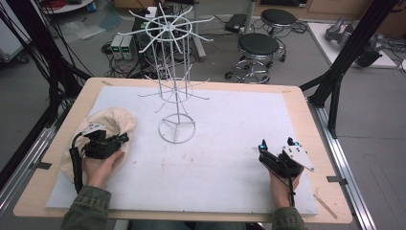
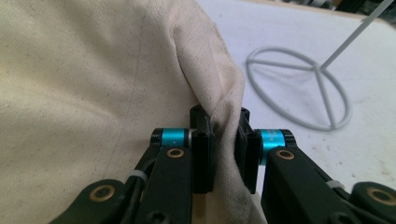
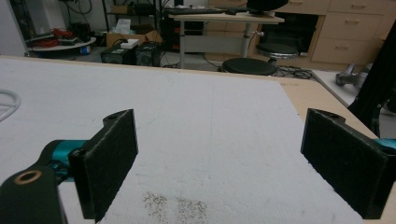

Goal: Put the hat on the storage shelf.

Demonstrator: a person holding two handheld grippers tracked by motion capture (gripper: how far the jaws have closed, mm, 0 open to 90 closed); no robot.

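Two grippers are at work, and only the left gripper (image 2: 226, 140) has anything in it: its jaws are pressed together on a fold at the rim of the cream cloth hat (image 2: 93, 84), the fabric bunched between the pads. From that pinch the hat spreads away to the gripper's left and ahead of it, lying slack on the white mat (image 1: 225, 158). Just beyond the jaws, ahead and to their right, sits the ring base of the white wire rack (image 2: 299, 88), whose hooks rise above it.

The right gripper (image 1: 278, 143) rests well apart on the mat, jaws spread wide with nothing between them.

The grasp looks to be the step in hand. Next, I judge, the hat must be lifted clear of the mat and carried up toward a hook on the rack, keeping the pinch firm so the limp cloth does not slip; the free gripper could help open the rim.
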